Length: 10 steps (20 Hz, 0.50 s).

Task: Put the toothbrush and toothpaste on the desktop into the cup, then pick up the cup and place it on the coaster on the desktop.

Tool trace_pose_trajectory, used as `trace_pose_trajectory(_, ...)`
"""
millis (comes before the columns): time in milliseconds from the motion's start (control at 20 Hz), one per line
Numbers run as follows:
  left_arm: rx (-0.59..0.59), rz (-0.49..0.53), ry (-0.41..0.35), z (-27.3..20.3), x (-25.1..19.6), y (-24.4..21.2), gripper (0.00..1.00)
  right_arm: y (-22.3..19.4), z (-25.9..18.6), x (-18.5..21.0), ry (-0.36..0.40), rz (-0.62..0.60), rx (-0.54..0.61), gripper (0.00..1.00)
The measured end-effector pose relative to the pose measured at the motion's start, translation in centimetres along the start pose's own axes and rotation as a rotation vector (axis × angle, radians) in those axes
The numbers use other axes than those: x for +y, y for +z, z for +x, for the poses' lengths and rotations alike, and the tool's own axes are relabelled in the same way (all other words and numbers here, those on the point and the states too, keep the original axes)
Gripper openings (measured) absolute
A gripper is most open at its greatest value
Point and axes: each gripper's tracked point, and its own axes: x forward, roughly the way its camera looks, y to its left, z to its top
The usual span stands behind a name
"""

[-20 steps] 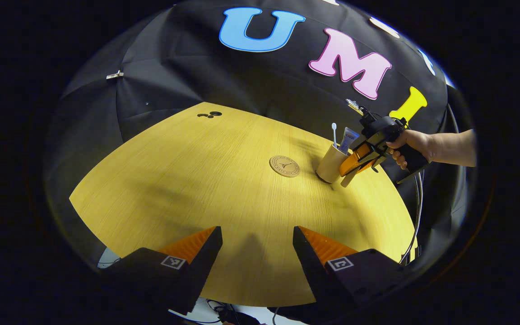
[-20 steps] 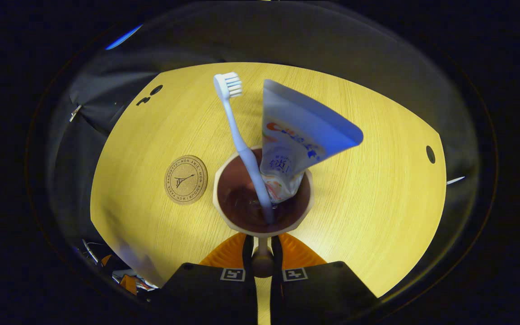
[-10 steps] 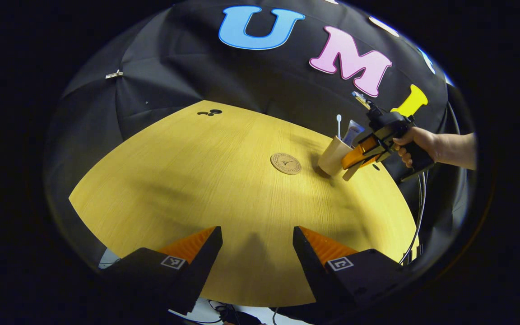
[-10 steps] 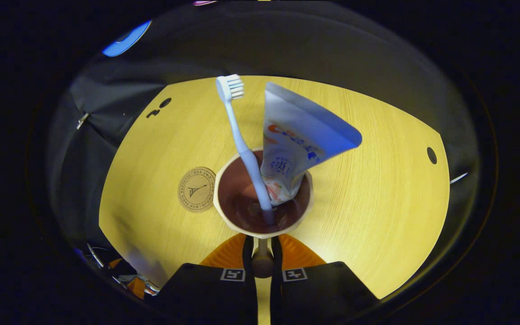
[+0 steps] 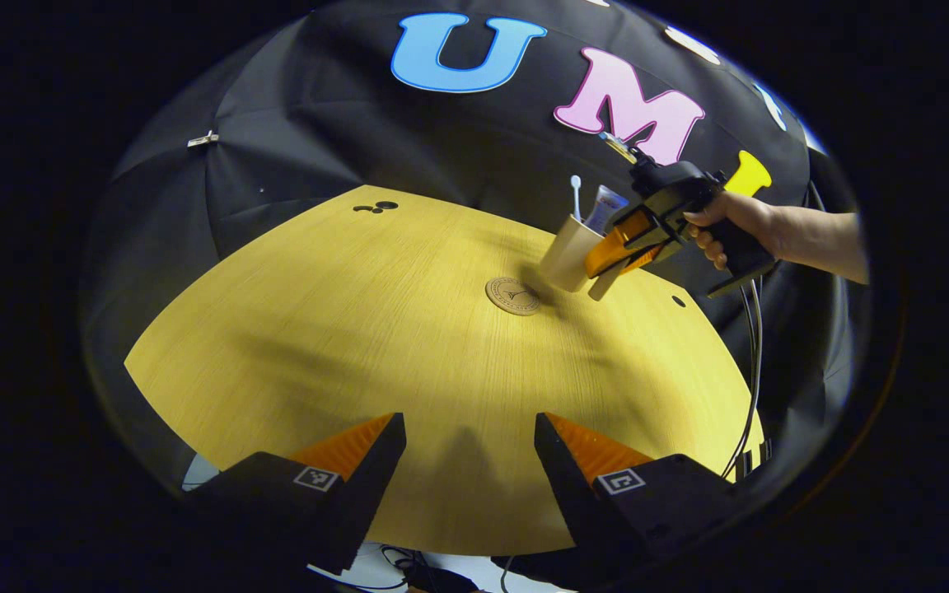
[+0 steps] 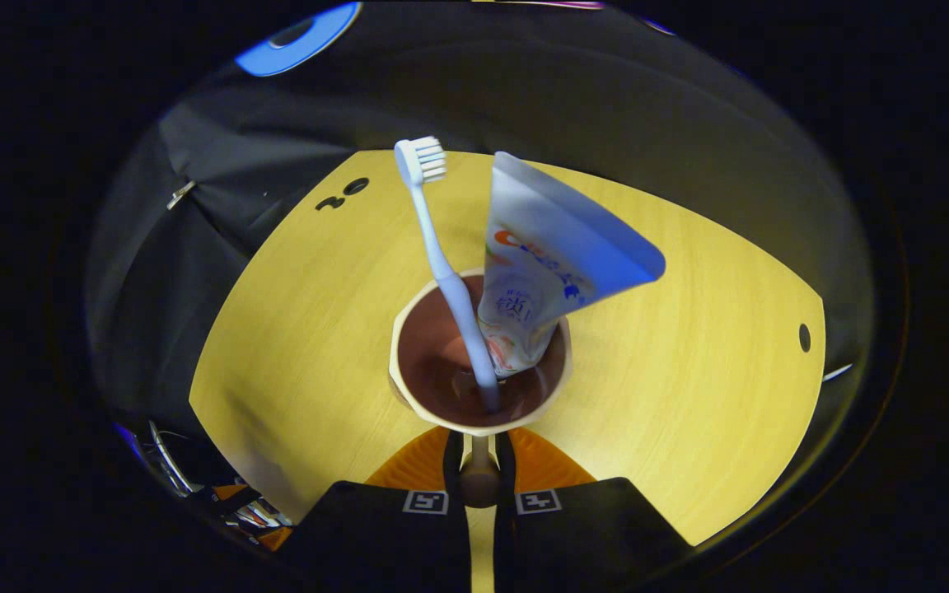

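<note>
A beige cup (image 5: 567, 254) hangs in the air just right of and above the round cork coaster (image 5: 512, 295) on the yellow wooden table (image 5: 343, 329). A white toothbrush (image 5: 576, 191) and a toothpaste tube (image 5: 606, 206) stand in it. My right gripper (image 5: 606, 259), held by a hand (image 5: 738, 226), grips the cup by its handle. In the right gripper view the cup (image 6: 396, 362) sits straight ahead, with the toothbrush (image 6: 441, 263) and toothpaste (image 6: 549, 263) leaning inside, and the right gripper (image 6: 479, 461) is shut on the handle. My left gripper (image 5: 470, 449) stands open over the table's near edge.
Small dark holes (image 5: 376, 207) mark the table's far corner, and another hole (image 5: 672, 301) lies right of the coaster. A cable (image 5: 750, 371) hangs down past the table's right edge. A metal clip (image 5: 198, 140) is pinned to the cloth wall.
The right gripper has lifted the cup off the table and carried it left, up to the coaster. The left gripper has stayed where it was.
</note>
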Motion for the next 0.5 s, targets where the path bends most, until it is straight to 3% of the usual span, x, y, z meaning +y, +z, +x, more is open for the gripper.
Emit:
trace_pose_trajectory(400, -0.016, -0.046, 0.035, -1.3, 2.3, 0.0, 0.98, -0.3, 3.2, 4.6, 0.000, -0.086, 0.045, 0.15)
trace_pose_trajectory(500, -0.018, -0.059, 0.043, -1.6, 2.7, 0.1, 0.98, -0.4, 4.1, 4.7, -0.030, -0.116, 0.042, 0.14)
